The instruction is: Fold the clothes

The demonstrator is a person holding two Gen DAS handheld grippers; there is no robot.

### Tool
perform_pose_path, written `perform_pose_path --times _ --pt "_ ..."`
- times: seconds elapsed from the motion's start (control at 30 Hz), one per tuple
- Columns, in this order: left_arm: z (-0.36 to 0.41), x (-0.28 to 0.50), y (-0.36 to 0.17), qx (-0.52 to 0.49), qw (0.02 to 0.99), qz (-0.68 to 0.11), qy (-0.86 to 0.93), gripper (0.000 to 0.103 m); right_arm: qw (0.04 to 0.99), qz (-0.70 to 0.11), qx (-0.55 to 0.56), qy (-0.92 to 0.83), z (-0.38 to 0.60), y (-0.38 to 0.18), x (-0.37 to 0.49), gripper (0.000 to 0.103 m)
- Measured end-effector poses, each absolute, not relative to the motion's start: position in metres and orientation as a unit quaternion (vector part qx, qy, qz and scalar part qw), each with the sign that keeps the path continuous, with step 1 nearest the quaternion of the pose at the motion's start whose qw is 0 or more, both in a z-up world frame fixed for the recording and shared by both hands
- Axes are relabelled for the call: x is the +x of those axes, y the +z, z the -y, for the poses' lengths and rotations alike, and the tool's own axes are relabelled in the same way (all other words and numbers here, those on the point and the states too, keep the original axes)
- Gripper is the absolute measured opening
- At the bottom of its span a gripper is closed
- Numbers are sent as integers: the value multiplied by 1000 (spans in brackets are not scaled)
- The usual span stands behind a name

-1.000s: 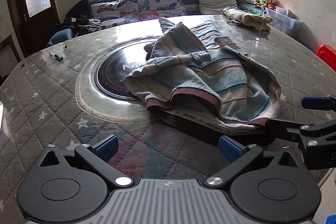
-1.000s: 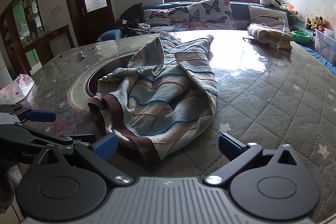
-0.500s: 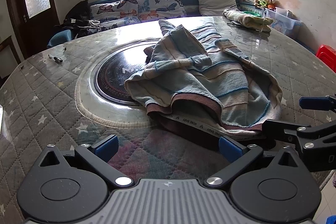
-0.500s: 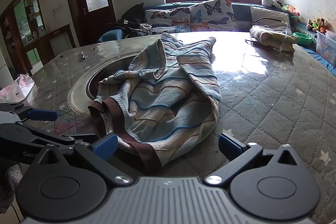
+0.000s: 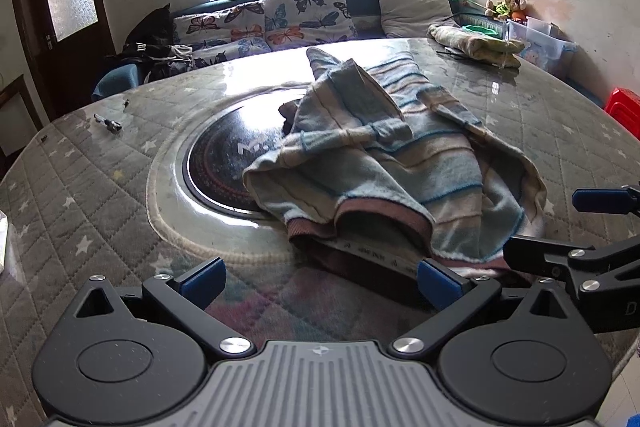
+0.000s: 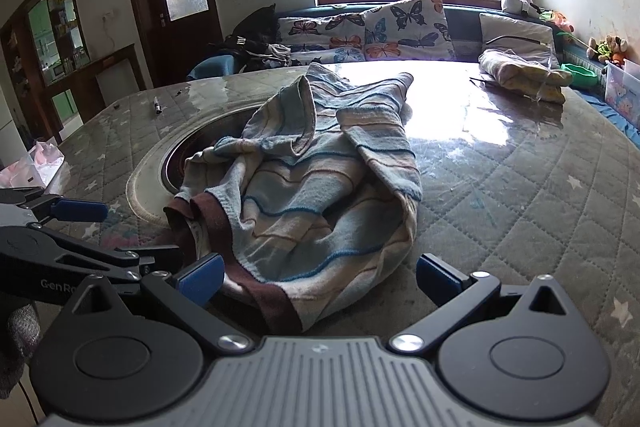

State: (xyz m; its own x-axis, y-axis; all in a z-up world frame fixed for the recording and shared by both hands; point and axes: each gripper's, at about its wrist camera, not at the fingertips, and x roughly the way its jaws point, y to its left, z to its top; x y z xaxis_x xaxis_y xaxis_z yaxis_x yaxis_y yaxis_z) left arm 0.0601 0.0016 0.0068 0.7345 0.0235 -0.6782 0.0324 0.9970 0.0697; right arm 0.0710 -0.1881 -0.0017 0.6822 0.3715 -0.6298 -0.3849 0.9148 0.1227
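Observation:
A crumpled blue, cream and brown striped garment (image 5: 384,171) lies in a heap on the round table, partly over the dark centre disc (image 5: 228,167). It also shows in the right wrist view (image 6: 312,187). My left gripper (image 5: 320,279) is open and empty, just short of the garment's brown hem. My right gripper (image 6: 320,277) is open and empty at the hem's near edge. The right gripper's fingers (image 5: 600,201) show at the right edge of the left wrist view. The left gripper's finger (image 6: 78,209) shows at the left in the right wrist view.
The table (image 5: 100,195) has a grey quilted star cover under glass. A folded yellowish cloth (image 5: 476,43) lies at the far right. A small pen-like object (image 5: 108,123) lies far left. A sofa with butterfly cushions (image 5: 280,19) is behind. A red stool (image 5: 624,107) stands at the right.
Both grippers have drawn back a little from the garment. The garment lies as before, and both grippers stay open.

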Motion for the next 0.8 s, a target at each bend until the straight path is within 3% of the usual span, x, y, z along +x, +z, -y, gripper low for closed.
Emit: perform_pose_path --times 0.37,0.8 --pt "-12 94 14 41 939 -341 -3 102 921 -337 -27 196 193 1 113 102" --pt "15 155 8 133 938 -315 -62 98 918 -344 -53 188 186 -3 179 87"
